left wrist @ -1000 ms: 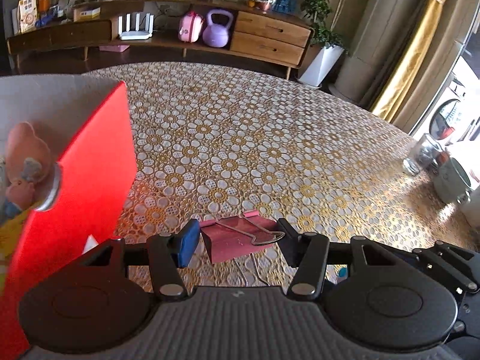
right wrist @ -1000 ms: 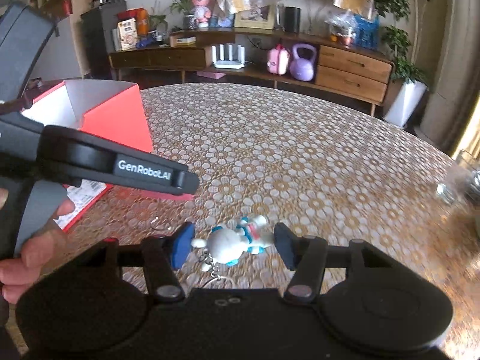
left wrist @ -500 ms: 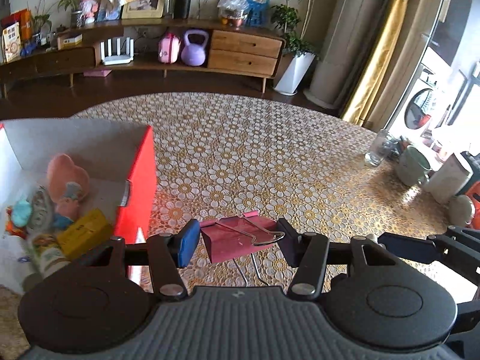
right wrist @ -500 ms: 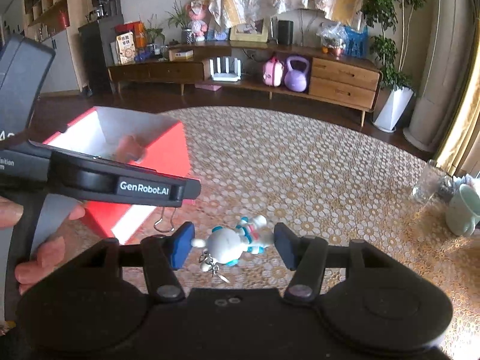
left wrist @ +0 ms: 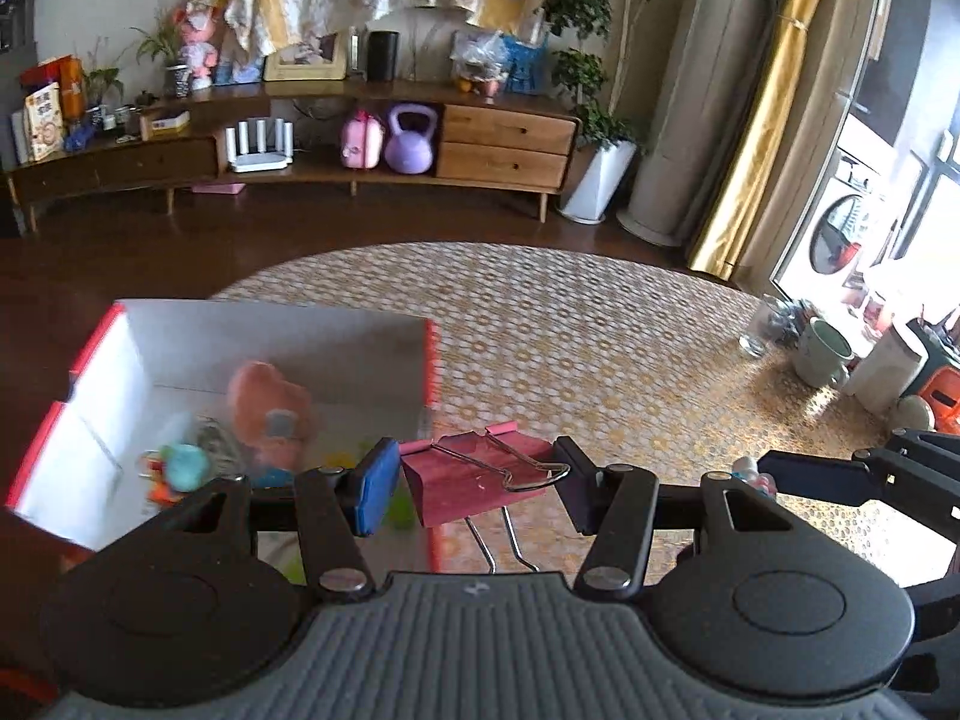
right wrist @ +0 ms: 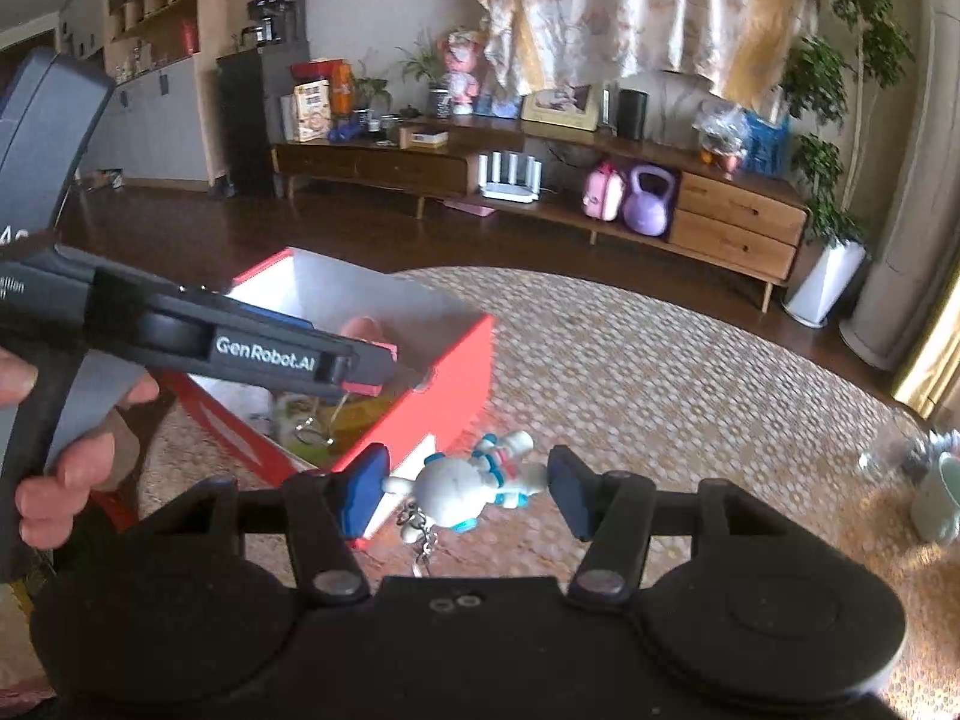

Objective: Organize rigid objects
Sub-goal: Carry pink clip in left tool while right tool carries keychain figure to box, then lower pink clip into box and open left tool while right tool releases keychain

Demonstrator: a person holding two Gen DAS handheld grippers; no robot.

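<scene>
My left gripper (left wrist: 474, 489) pinches a clip (left wrist: 480, 480) near the box (right wrist: 456, 378); my right gripper (right wrist: 465, 486) pinches a toy (right wrist: 462, 483). Letting go too soon could drop them on the bench (left wrist: 600, 360).

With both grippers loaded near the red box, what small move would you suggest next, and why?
Probably ease the left gripper a little further over the red box and open its fingers: the pink binder clip it holds already hangs at the box's near wall, while the right gripper with the white figurine keychain sits outside it.

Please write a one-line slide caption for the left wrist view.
Left gripper holds a pink binder clip above the near corner of the open red box of small toys.
</scene>
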